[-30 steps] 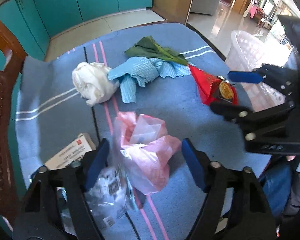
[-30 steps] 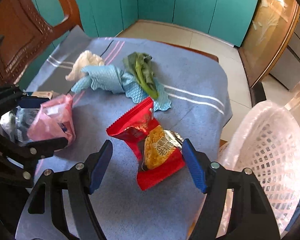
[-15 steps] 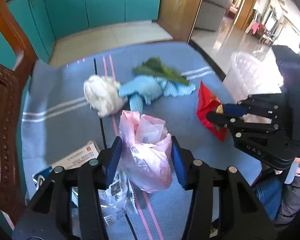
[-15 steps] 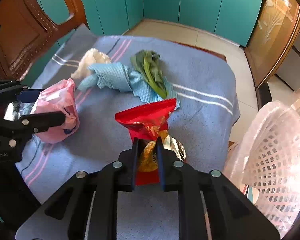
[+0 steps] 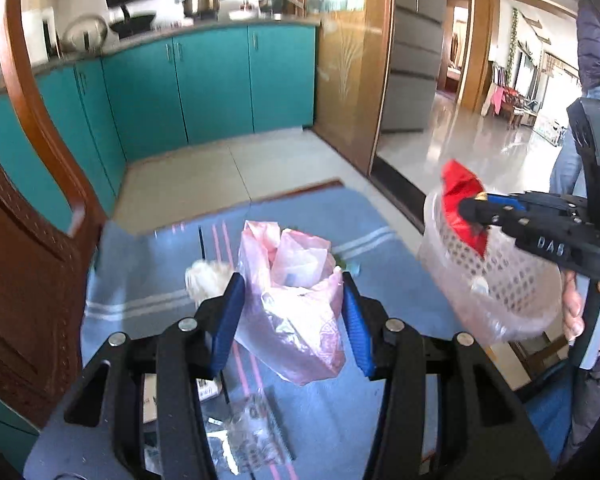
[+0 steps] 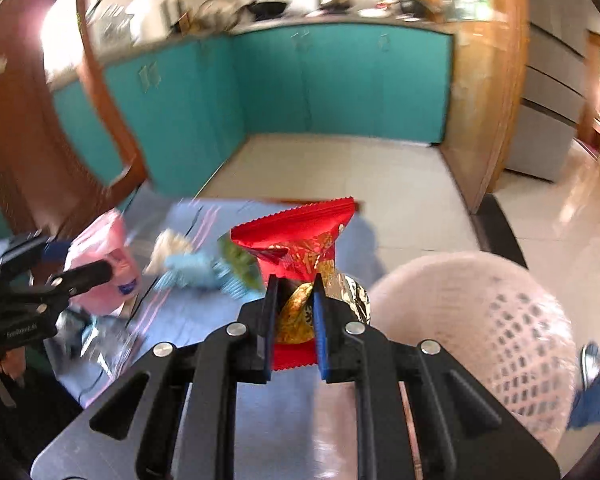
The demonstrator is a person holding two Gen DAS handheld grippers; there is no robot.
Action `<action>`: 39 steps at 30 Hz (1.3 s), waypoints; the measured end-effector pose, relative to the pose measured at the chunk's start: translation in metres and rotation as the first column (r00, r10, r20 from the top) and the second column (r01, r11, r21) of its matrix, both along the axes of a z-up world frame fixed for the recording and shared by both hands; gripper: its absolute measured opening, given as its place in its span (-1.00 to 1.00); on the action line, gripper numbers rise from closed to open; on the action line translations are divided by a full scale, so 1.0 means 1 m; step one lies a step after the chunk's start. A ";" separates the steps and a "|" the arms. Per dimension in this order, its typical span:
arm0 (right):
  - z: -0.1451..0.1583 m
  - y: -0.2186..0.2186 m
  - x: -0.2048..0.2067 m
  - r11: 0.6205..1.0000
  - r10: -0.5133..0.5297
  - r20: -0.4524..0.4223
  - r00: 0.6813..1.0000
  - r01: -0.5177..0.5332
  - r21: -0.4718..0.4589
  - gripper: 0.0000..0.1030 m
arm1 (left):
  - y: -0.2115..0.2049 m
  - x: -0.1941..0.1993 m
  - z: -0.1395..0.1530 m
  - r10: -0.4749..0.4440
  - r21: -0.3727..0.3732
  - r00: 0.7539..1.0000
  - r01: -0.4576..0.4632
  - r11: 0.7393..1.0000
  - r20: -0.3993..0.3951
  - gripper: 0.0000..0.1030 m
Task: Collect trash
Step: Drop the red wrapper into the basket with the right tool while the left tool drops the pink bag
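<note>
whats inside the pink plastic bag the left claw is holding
Through the open top of the pink plastic bag, held in the left claw, crumpled pale plastic or paper shows; anything deeper is hidden.

The pink bag (image 5: 296, 304) is thin, crinkled plastic film, half translucent. The red snack wrapper (image 6: 300, 248) is glossy foil-type plastic with a zigzag-cut edge and a silvery metallic lining. The basket (image 6: 496, 320) is pale, perforated lattice plastic with a dull sheen. A blue woven cloth (image 5: 148, 280), matt and striped, covers the tabletop. Both the left gripper (image 5: 290, 320) and the right gripper (image 6: 294, 312) are matt black plastic with blue ribbed pads and shiny metal screws. The chair (image 5: 24, 264) is polished carved wood. The floor tiles (image 6: 360, 168) gleam.
</note>
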State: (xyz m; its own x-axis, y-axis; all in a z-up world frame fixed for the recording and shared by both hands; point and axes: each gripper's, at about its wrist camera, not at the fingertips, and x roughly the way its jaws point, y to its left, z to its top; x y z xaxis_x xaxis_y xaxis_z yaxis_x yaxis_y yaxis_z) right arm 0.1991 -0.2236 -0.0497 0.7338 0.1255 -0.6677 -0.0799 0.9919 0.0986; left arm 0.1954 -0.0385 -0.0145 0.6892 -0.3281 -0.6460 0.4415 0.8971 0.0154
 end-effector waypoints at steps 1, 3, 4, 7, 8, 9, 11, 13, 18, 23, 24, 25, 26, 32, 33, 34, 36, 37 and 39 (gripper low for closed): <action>0.003 -0.010 -0.004 0.999 -0.033 0.009 0.999 0.033 0.004 -0.68 | -0.005 -0.002 0.003 -0.003 -0.003 1.000 0.003 1.000 0.018 -0.05; 0.006 -0.034 -0.011 0.995 -0.101 0.018 0.995 0.101 0.015 -0.68 | -0.020 -0.008 0.010 -0.031 -0.034 0.999 0.032 0.999 0.031 -0.05; 0.008 -0.045 -0.016 0.991 -0.135 0.023 0.991 0.134 0.020 -0.68 | -0.026 -0.010 0.011 -0.045 -0.048 0.998 0.046 0.998 0.034 -0.05; 0.011 -0.072 -0.032 0.976 -0.215 0.042 0.976 0.214 0.021 -0.68 | -0.048 -0.017 0.009 -0.099 -0.051 0.994 0.101 0.994 0.046 -0.05; 0.011 -0.078 -0.036 0.973 -0.229 0.045 0.972 0.228 0.022 -0.68 | -0.055 -0.020 0.007 -0.121 -0.045 0.991 0.123 0.991 0.054 -0.05; 0.012 -0.088 -0.044 0.968 -0.251 0.052 0.967 0.250 0.024 -0.68 | -0.064 -0.022 0.006 -0.146 -0.038 0.988 0.148 0.988 0.060 -0.05; 0.014 -0.104 -0.059 0.959 -0.284 0.063 0.957 0.283 0.026 -0.68 | -0.079 -0.022 0.002 -0.180 -0.038 0.982 0.183 0.982 0.056 -0.05; 0.014 -0.114 -0.069 0.950 -0.313 0.077 0.947 0.311 0.028 -0.68 | -0.102 -0.018 0.002 -0.206 -0.035 0.978 0.207 0.978 0.033 -0.05; 0.013 -0.141 -0.091 0.928 -0.369 0.077 0.926 0.363 0.086 -0.68 | -0.164 -0.020 -0.003 -0.317 -0.071 0.948 0.314 0.947 -0.035 -0.04; 0.008 -0.152 -0.096 0.916 -0.394 0.059 0.917 0.386 0.110 -0.68 | -0.214 -0.021 -0.032 -0.375 -0.084 0.919 0.367 0.926 -0.120 0.16; 0.007 -0.154 -0.095 0.915 -0.395 0.053 0.917 0.387 0.113 -0.68 | -0.220 -0.022 -0.037 -0.384 -0.090 0.914 0.375 0.923 -0.133 0.24; 0.005 -0.155 -0.096 0.915 -0.393 0.046 0.918 0.386 0.116 -0.68 | -0.224 -0.023 -0.041 -0.393 -0.094 0.908 0.382 0.919 -0.147 0.47; 0.004 -0.155 -0.095 0.916 -0.389 0.039 0.920 0.383 0.120 -0.67 | -0.226 -0.024 -0.042 -0.388 -0.091 0.910 0.378 0.921 -0.148 0.62; -0.001 -0.147 -0.079 0.922 -0.369 -0.010 0.930 0.367 0.126 -0.35 | -0.201 -0.022 -0.033 -0.345 0.023 0.935 0.348 0.937 -0.077 0.67; 0.000 -0.144 -0.077 0.921 -0.371 -0.010 0.929 0.369 0.126 -0.20 | -0.191 -0.019 -0.029 -0.325 0.058 0.944 0.328 0.943 -0.056 0.67; 0.001 -0.141 -0.074 0.918 -0.378 -0.006 0.926 0.376 0.127 0.10 | -0.179 -0.015 -0.025 -0.306 0.087 0.951 0.308 0.947 -0.037 0.67; 0.002 -0.135 -0.072 0.918 -0.378 0.006 0.926 0.374 0.134 0.26 | -0.155 -0.006 -0.018 -0.265 0.131 0.964 0.263 0.956 -0.003 0.68; 0.002 -0.132 -0.070 0.920 -0.372 0.007 0.928 0.367 0.138 0.29 | -0.143 -0.001 -0.015 -0.241 0.151 0.970 0.236 0.960 0.016 0.68; 0.003 -0.121 -0.063 0.929 -0.341 0.009 0.940 0.336 0.156 0.32 | -0.111 0.009 -0.006 -0.174 0.196 0.981 0.156 0.968 0.083 0.68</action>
State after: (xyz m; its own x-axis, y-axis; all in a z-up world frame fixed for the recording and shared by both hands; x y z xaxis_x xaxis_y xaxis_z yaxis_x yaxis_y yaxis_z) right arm 0.1364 -0.3449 -0.0470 0.7731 -0.0380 -0.6331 0.2516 0.9347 0.2511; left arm 0.2044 -0.1497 -0.0202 0.6991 -0.3223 -0.6383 0.5711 0.7888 0.2272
